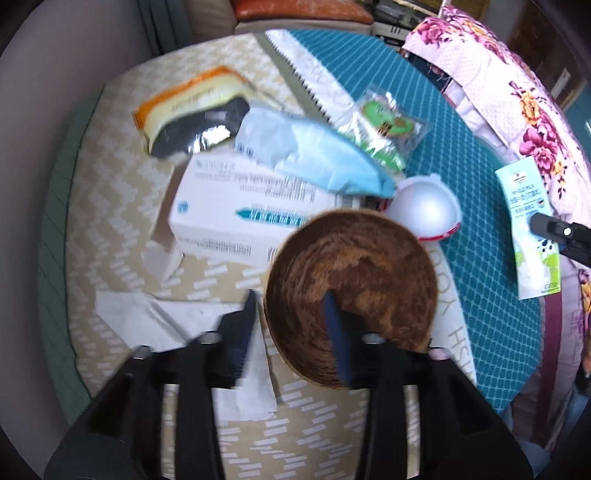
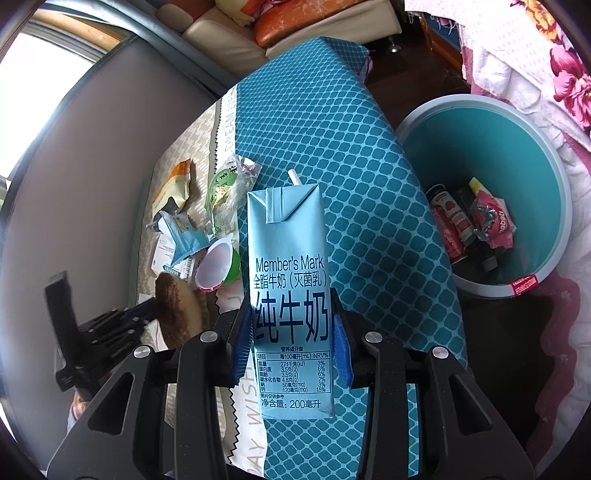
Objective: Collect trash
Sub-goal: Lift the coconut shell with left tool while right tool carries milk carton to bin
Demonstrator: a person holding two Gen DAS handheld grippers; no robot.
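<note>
From the left wrist view, the left gripper [image 1: 299, 328] points steeply down with released fingers straddling the near rim of a brown-stained paper bowl [image 1: 351, 295]: one finger inside, one outside on the bench [image 1: 122, 229], neither pressing yet. Wrappers and a white box lie beyond. From the right wrist view, the right gripper [image 2: 291, 339] has its fingers clenched on an upright blue milk carton [image 2: 288, 280], long axis vertical; the teal bin [image 2: 491, 177] sits to the right, nearer this hand.

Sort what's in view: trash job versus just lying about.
Job: milk carton in right gripper; brown bowl at left gripper; yogurt cup; wrappers; white box; teal bin.
Lying about: floral cloth; cushions.
</note>
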